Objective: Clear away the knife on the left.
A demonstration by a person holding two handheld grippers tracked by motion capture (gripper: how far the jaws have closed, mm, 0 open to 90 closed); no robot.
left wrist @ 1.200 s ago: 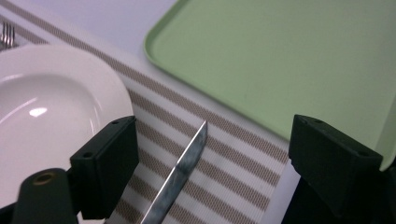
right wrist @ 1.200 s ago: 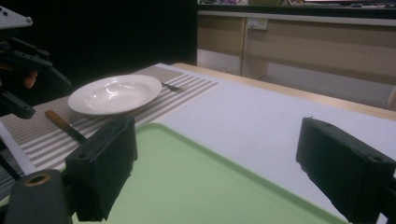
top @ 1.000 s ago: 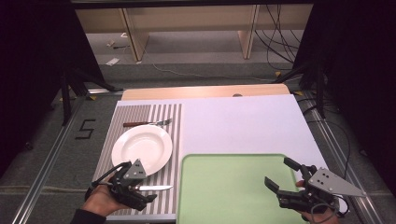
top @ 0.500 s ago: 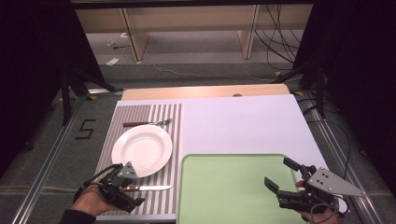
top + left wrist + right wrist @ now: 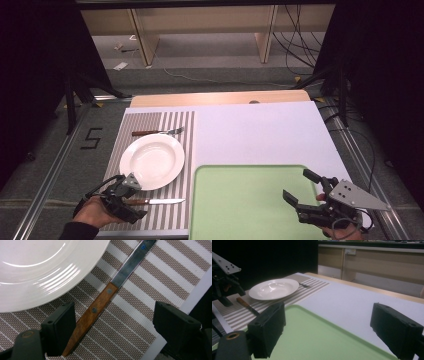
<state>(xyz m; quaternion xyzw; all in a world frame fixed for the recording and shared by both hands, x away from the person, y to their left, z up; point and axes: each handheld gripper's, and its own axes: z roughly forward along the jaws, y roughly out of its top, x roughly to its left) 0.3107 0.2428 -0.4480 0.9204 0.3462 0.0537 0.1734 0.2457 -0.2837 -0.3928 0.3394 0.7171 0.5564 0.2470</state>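
Wooden-handled knife [image 5: 100, 305] on striped placemat [image 5: 140, 305] beside white plate [image 5: 37, 270], left tool [image 5: 112, 325] wide above it, right tool [image 5: 329, 332] wide over green tray [image 5: 317, 340]

My black left claw [image 5: 110, 325] hangs over the placemat [image 5: 140, 300], brown and white stripes with a fine woven dot. The knife [image 5: 110, 292] shows a warm brown wooden handle and grey steel blade. The plate [image 5: 37, 267] is glossy white. My black right claw [image 5: 327, 332] faces a pale green tray [image 5: 317, 337] on a white table [image 5: 352, 302].
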